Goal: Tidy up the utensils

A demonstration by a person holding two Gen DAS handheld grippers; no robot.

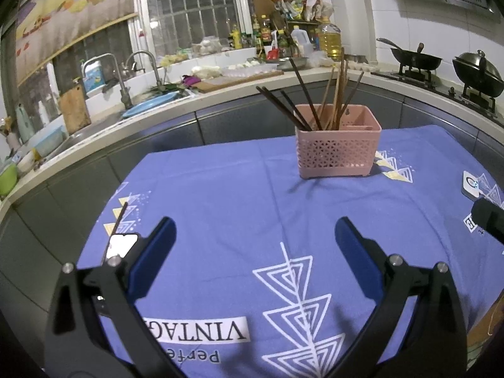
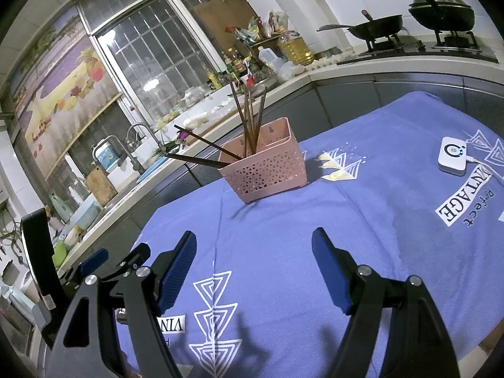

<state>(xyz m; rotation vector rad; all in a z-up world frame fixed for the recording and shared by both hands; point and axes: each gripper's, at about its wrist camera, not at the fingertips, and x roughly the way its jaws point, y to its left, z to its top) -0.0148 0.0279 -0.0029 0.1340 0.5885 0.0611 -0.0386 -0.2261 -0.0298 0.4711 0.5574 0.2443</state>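
A pink perforated utensil holder (image 1: 338,148) (image 2: 267,165) stands on the blue printed tablecloth (image 1: 220,186) at the far side. Several dark and brown chopsticks (image 1: 310,100) (image 2: 249,119) stick up from its left compartment, some leaning far left. One dark chopstick (image 1: 121,217) lies flat on the cloth, just left of my left gripper's left finger. My left gripper (image 1: 255,225) hovers over the cloth, open and empty. Above the cloth nearer the holder's right, my right gripper (image 2: 253,236) is also open with nothing between its fingers.
A white device (image 2: 452,156) with a cable lies on the cloth at the right. Behind the table runs a counter with a sink (image 1: 151,107), bottles (image 1: 329,39) and two woks on a stove (image 1: 415,58). The other gripper's black body (image 1: 488,220) shows at the right edge.
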